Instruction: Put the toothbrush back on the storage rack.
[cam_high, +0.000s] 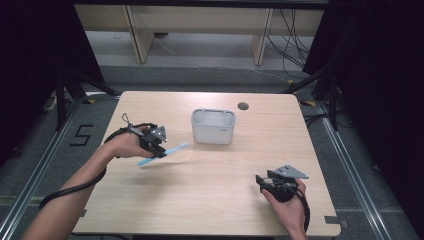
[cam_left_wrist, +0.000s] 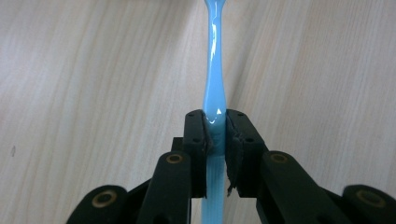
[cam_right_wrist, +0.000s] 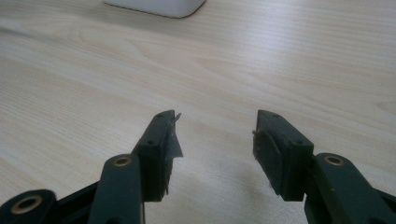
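A light blue toothbrush (cam_high: 165, 153) hangs just above the wooden table (cam_high: 215, 200), left of centre, with its handle clamped in my left gripper (cam_high: 158, 150). In the left gripper view the black jaws press on the blue toothbrush (cam_left_wrist: 215, 84), whose far end runs out of the top of the picture. My right gripper (cam_high: 260, 182) rests low near the table's front right. Its jaws stand apart in the right gripper view, and nothing lies between the right gripper (cam_right_wrist: 215, 135) fingertips.
A white rectangular bin (cam_high: 213, 126) stands at the table's middle back, just right of the toothbrush's tip; its base (cam_right_wrist: 156, 7) shows ahead of the right gripper. A round cable hole (cam_high: 243, 106) sits behind it. Beyond the table are floor, desk legs and cables.
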